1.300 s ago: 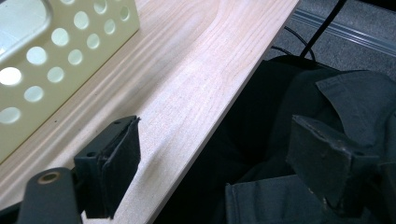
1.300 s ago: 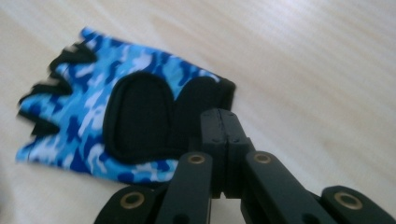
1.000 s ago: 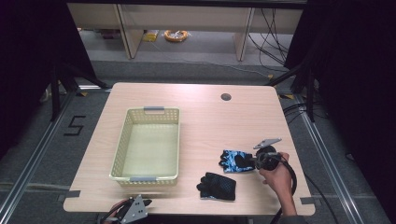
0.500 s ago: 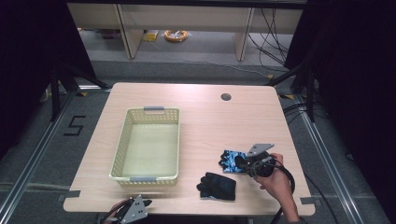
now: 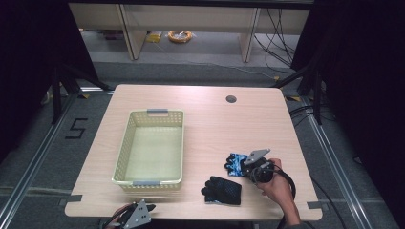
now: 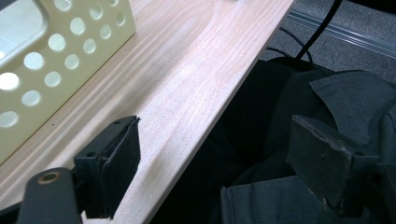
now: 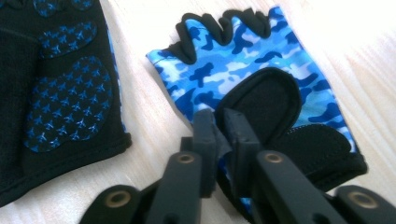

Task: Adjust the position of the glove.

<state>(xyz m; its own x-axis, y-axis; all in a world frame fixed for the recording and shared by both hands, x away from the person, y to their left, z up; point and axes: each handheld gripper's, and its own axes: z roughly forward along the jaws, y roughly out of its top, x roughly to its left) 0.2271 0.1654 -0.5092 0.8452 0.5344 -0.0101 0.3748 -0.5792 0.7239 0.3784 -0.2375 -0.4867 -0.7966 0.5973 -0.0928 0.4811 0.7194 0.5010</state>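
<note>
Tabletop glove [image 7: 261, 88] cuff under claw [image 7: 219, 128]

The table [image 5: 200, 119] is bright under light from above, and the room around it is dark. Close pictures look soft and blurry. One corner glares white.

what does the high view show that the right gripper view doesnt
High view alone: the yellow basket on the table's left side, the left gripper at the near edge, and the person's hand on the right gripper.
Right gripper view alone: the jaws pinching the cuff edge of the blue camouflage glove, and the star-print pads on the black glove.
Both share: the two gloves lying side by side on the wooden table.
</note>
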